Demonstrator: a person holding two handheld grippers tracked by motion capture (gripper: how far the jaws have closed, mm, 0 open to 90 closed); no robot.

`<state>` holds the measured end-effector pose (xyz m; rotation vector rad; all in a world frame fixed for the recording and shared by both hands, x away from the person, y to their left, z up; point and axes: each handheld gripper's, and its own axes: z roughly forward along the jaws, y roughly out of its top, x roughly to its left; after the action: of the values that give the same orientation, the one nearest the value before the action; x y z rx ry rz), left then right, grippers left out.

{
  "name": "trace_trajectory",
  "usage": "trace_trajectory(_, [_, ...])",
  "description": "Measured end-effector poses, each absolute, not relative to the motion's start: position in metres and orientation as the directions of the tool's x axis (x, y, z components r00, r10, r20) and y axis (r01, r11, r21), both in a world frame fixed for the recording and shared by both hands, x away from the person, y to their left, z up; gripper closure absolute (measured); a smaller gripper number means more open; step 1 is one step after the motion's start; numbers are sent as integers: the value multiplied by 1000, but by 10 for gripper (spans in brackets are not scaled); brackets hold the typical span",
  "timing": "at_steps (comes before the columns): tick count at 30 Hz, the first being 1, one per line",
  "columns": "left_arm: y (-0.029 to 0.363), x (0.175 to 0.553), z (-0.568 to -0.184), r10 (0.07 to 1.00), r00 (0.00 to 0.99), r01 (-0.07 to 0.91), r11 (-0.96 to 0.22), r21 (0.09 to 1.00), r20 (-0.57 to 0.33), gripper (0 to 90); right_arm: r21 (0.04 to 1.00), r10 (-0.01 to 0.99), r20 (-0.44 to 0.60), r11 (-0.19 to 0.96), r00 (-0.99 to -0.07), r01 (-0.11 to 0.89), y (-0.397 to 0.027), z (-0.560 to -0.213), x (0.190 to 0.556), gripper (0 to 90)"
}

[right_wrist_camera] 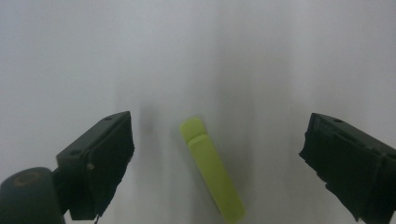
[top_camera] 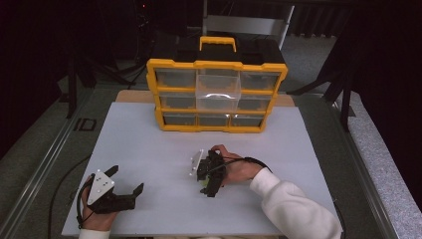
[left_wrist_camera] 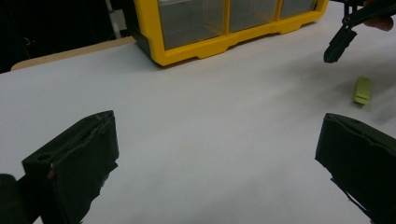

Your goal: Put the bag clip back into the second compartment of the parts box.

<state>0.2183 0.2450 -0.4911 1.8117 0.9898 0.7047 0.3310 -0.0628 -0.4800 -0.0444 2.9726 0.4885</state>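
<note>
Plenty of open room here: the white desk [top_camera: 149, 134] is bare across its middle and left, and the only big thing on it is the yellow drawer organizer [top_camera: 216, 94] standing at the far edge. One clear drawer [top_camera: 218, 92] in its middle column sticks out toward the person. The near edge of the desk runs just behind both hands, and the left edge is close to the left tool.

The thing being worked on is a small lime-green stick [right_wrist_camera: 212, 175], lying flat on the desk right of centre. The right tool [top_camera: 206, 174] hangs directly over it, pointing down, jaws spread wide and holding nothing. In the right gripper view the stick lies between the two jaws, closer to the left one, slanted, touching neither.

The left tool [top_camera: 124, 181] sits near the front left corner, well apart from the stick, jaws also wide open and empty, resting low over bare desk.

From the high view the stick is barely a green sliver peeking out under the right tool. The left gripper view shows it from the side, with one jaw of the right tool hanging above it and a gap in between, plus the organizer's bottom row of drawers behind.
</note>
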Motion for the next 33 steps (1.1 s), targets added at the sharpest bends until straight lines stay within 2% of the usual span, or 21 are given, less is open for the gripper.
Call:
trace_trajectory(15, [245, 218, -491, 857, 512, 330, -249, 911, 49, 1, 295, -25, -115, 954, -993, -58, -58, -489, 330, 85])
trace_trajectory(21, [245, 218, -491, 858, 512, 329, -250, 911, 51, 1, 276, -22, -108, 960, -994, -51, -58, -492, 331, 123])
trace_trajectory(33, [245, 218, -491, 858, 511, 329, -251, 910, 52, 2, 274, -5, -81, 961, -997, -27, -65, -496, 337, 144])
